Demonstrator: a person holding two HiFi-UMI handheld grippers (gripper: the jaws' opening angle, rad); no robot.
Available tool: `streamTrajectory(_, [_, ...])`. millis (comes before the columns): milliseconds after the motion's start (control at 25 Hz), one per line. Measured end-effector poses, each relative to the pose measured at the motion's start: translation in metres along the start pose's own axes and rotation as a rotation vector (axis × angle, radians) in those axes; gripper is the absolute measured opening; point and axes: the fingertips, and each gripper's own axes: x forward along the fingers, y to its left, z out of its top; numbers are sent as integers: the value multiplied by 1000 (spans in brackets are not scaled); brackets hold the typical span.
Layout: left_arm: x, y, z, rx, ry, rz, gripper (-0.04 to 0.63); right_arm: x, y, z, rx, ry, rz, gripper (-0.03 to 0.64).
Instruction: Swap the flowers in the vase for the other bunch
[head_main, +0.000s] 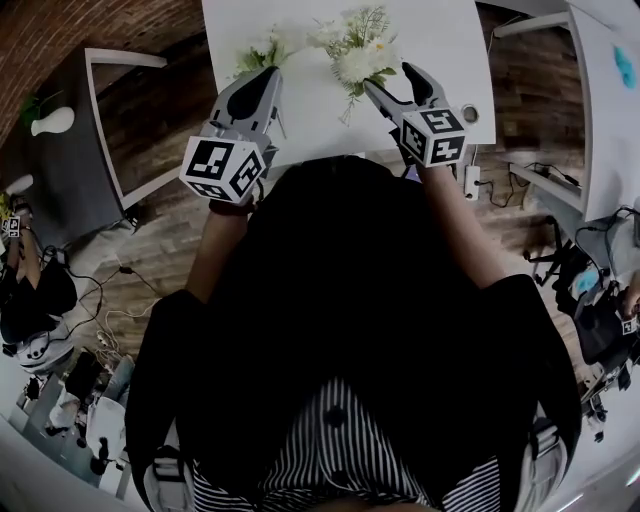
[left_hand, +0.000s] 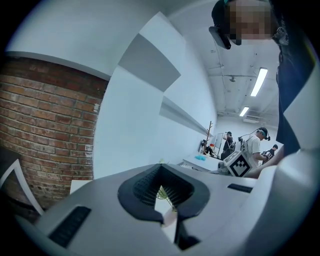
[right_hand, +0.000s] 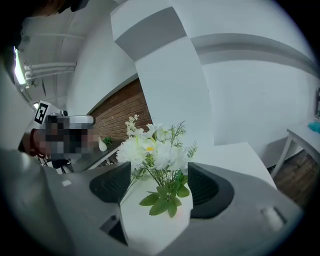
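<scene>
Here, the white flower bunch (right_hand: 155, 150) sits between parted jaws of right gripper (right_hand: 158, 183).

Left bunch (head_main: 262, 47) mostly hidden behind left claw (head_main: 266, 75); table (head_main: 440, 50) far edge cut off at top.

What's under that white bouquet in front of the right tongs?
The white table lies under the bouquet, seen between the open right tongs. Its leaves and the tongs cover the stem ends, so whether a vase holds them cannot be seen.
</scene>
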Motion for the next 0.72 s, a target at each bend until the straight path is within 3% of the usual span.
streamTrajectory(720, [-40, 24, -13, -35, 7, 116, 5, 66, -9, -34, -79, 132, 37, 336])
